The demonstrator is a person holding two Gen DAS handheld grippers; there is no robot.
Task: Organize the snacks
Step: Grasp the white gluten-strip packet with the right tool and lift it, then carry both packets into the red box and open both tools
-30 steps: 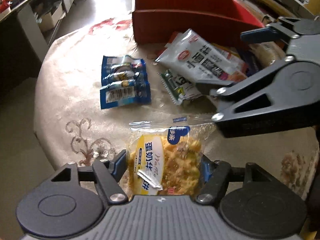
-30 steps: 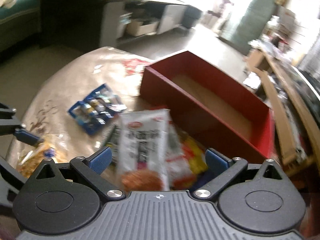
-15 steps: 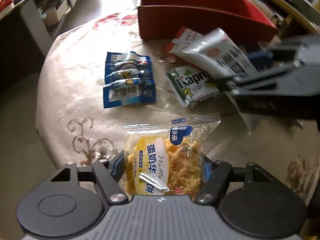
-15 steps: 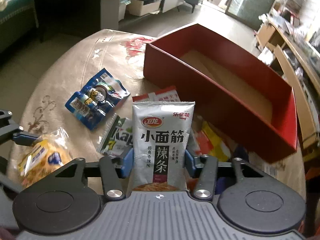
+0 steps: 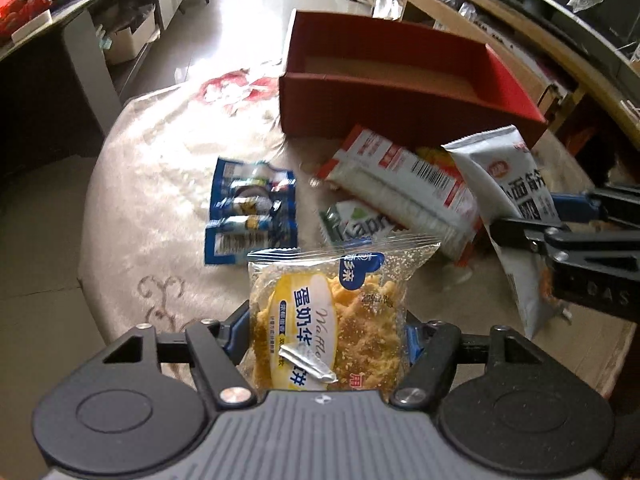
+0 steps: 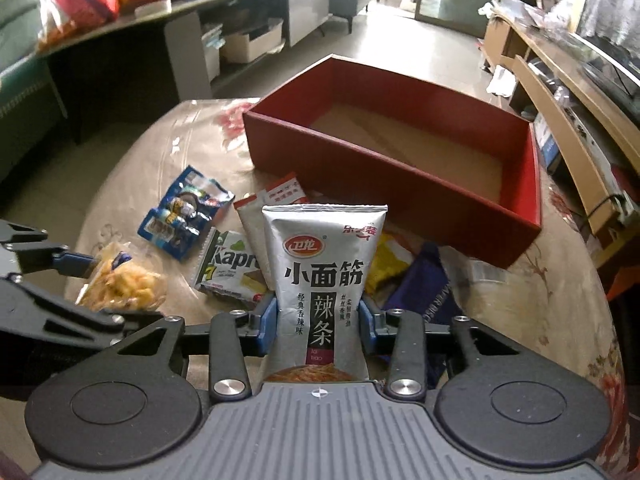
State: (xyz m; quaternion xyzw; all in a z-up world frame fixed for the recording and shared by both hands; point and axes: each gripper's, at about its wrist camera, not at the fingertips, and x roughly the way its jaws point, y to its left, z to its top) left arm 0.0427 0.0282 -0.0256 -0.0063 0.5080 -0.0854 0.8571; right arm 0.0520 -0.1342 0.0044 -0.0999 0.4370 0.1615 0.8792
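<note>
The right tool has closed on the silver pouch and lifted it off the pile — now above the counter, before the red box. The left tool grips the waffle pack.

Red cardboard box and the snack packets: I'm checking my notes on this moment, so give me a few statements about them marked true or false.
1. The red cardboard box holds no snacks. True.
2. The left gripper grips a silver spicy-strip pouch. False: it holds the clear waffle packet.
3. The right gripper is shut on the silver spicy-strip pouch. True.
4. The blue snack packet lies inside the box. False: it lies on the beige tablecloth.
5. The green and white Kapro wafer packet is clamped in a gripper. False: it lies on the cloth.
</note>
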